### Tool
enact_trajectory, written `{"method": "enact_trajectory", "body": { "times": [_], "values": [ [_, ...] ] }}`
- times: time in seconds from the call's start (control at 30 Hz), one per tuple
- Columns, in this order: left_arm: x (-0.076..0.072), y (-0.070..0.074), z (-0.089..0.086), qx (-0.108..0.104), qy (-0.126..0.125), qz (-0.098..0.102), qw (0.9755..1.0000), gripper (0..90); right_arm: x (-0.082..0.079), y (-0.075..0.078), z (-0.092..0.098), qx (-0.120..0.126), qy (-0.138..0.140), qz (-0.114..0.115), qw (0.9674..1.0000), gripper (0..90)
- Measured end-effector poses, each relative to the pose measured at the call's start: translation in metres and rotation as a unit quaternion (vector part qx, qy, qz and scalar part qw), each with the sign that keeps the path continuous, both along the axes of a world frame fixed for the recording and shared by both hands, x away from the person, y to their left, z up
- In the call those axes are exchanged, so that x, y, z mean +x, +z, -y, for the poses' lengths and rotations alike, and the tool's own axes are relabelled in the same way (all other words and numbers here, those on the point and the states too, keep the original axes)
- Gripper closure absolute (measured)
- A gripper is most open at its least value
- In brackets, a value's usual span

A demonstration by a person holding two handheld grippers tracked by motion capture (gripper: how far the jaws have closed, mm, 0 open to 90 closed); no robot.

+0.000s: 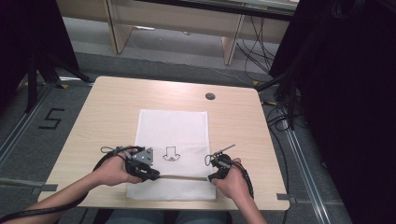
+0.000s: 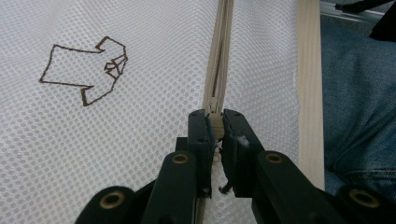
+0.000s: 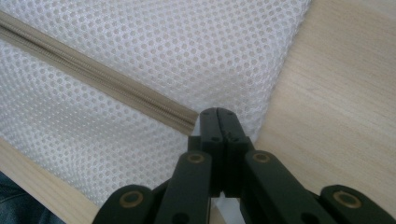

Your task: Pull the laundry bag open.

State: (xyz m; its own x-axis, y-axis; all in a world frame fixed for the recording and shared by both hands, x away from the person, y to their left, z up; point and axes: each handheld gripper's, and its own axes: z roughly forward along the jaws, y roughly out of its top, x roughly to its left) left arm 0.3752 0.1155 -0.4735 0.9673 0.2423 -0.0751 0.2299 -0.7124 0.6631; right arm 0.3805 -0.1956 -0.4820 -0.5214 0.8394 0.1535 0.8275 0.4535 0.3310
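A flat white mesh laundry bag (image 1: pixel 173 140), woven in fine round holes and rectangular in outline, lies on a pale wood-grain table (image 1: pixel 107 107) near the person's edge. A small brown outline of a shirt (image 2: pixel 84 70) is printed on the mesh. A beige zipper (image 2: pixel 218 56) with close-set teeth runs across the bag's near end, parallel to the table edge.

The left gripper (image 2: pixel 215 128), black and hinged with brass-coloured rivets, has its jaws nearly together, pinching the beige zipper slider (image 2: pixel 215 122) between the pads. The right gripper (image 3: pixel 218 122) has its jaws pressed fully together at the bag's corner just beyond the zipper's end; it seems to nip a fold of mesh there, though the jaws hide the contact.

In the high view the left gripper (image 1: pixel 150 173) and the right gripper (image 1: pixel 212 178) sit at opposite ends of the zipper, each held in a hand. The table has rounded corners and a dark round cable grommet (image 1: pixel 210 96) near its far edge. It stands on grey carpet marked with a black numeral 5 (image 1: pixel 50 119); black curtains (image 1: pixel 345 93) hang at both sides, and loose black cables (image 1: pixel 254 46) lie on the floor beyond. Blue denim (image 2: pixel 359 107) shows past the table edge.
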Motion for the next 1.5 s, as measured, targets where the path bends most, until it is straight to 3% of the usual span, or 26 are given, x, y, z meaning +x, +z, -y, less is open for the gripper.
{"method": "enact_trajectory", "body": {
  "times": [0.27, 0.3, 0.33, 0.47, 0.53, 0.67, 0.8, 0.83, 0.9, 0.97, 1.03, 1.1, 1.2, 1.27, 1.5],
  "values": [
    [0.001, 0.000, -0.002, -0.003, -0.004, 0.001, 1.0000, 81.8, 0.000, 0.001, 0.000, -0.003, 0.004, -0.003, 1.0000, 90.0],
    [0.000, -0.001, -0.002, -0.006, 0.004, -0.005, 1.0000, 81.8, -0.002, 0.003, -0.002, -0.003, -0.015, -0.022, 0.9996, 90.0],
    [0.000, -0.001, -0.002, -0.006, 0.003, -0.004, 1.0000, 81.7, -0.003, 0.003, -0.003, -0.002, -0.021, -0.027, 0.9994, 90.0],
    [0.000, -0.002, -0.003, -0.002, 0.000, -0.001, 1.0000, 81.8, -0.001, 0.002, -0.001, -0.005, -0.006, -0.010, 0.9999, 90.0],
    [0.000, -0.001, -0.004, -0.001, 0.000, -0.003, 1.0000, 81.7, -0.002, 0.002, -0.002, -0.001, -0.016, -0.015, 0.9998, 90.0],
    [-0.001, -0.001, -0.007, 0.001, 0.001, 0.001, 1.0000, 81.8, -0.001, 0.001, -0.001, -0.001, -0.005, -0.004, 1.0000, 90.0],
    [-0.001, -0.002, -0.008, -0.007, -0.001, -0.007, 1.0000, 81.8, -0.001, 0.002, -0.001, -0.004, -0.011, -0.015, 0.9998, 90.0],
    [-0.001, -0.002, -0.008, -0.006, -0.002, -0.008, 1.0000, 81.8, 0.000, 0.000, 0.000, 0.000, 0.000, 0.000, 1.0000, 90.0],
    [0.000, -0.002, -0.008, -0.005, -0.005, -0.010, 0.9999, 81.8, -0.002, 0.002, -0.002, -0.001, -0.013, -0.012, 0.9998, 90.0],
    [-0.001, -0.002, -0.009, -0.002, -0.003, 0.000, 1.0000, 81.7, -0.001, 0.001, 0.000, -0.001, -0.004, -0.003, 1.0000, 90.0],
    [-0.002, -0.002, -0.010, -0.001, -0.001, 0.000, 1.0000, 81.8, -0.003, 0.003, -0.003, 0.001, -0.022, -0.023, 0.9995, 90.0],
    [-0.001, -0.001, -0.011, 0.000, -0.002, 0.000, 1.0000, 81.8, -0.002, 0.002, -0.001, -0.001, -0.012, -0.011, 0.9999, 90.0],
    [-0.002, -0.002, -0.013, -0.006, 0.002, -0.004, 1.0000, 81.7, -0.002, 0.002, -0.002, -0.005, -0.013, -0.014, 0.9998, 90.0],
    [-0.002, -0.001, -0.014, 0.000, 0.000, -0.001, 1.0000, 81.8, -0.003, 0.003, -0.003, -0.012, -0.028, -0.024, 0.9993, 90.0],
    [-0.003, -0.002, -0.018, -0.003, 0.005, -0.003, 1.0000, 81.8, -0.002, 0.003, -0.002, -0.011, -0.024, -0.023, 0.9994, 90.0]
  ]
}}
